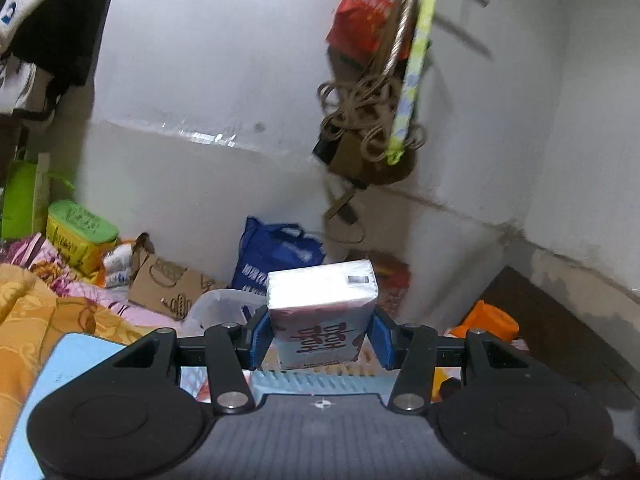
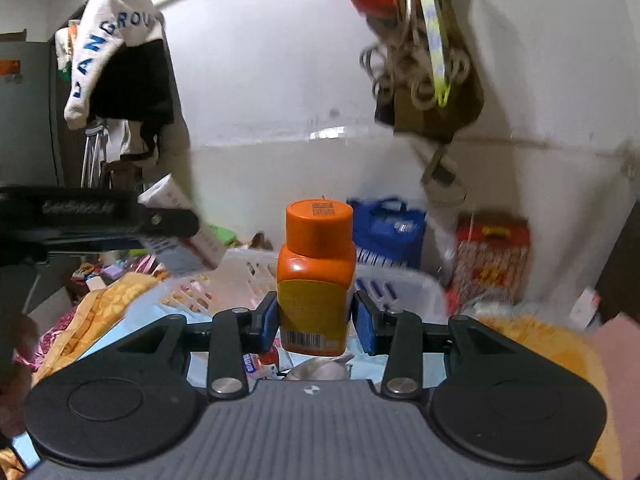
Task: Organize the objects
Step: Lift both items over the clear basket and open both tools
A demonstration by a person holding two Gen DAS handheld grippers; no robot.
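Observation:
My left gripper (image 1: 318,334) is shut on a white tissue pack (image 1: 322,304) with dark lettering, held upright above the bed. My right gripper (image 2: 316,320) is shut on an orange bottle (image 2: 318,276) with an orange cap and yellow label. A white plastic basket (image 2: 404,284) sits just beyond the bottle; its rim also shows in the left wrist view (image 1: 224,300) behind the tissue pack. The left gripper with the tissue pack (image 2: 180,224) appears at the left of the right wrist view, raised over the basket's left side.
An orange floral blanket (image 1: 48,312) covers the bed. A blue bag (image 1: 276,252), a cardboard bag (image 1: 168,284) and a yellow-green tub (image 1: 80,240) line the wall. A red box (image 2: 492,256) stands right of the basket. Ropes and bags (image 1: 376,120) hang above.

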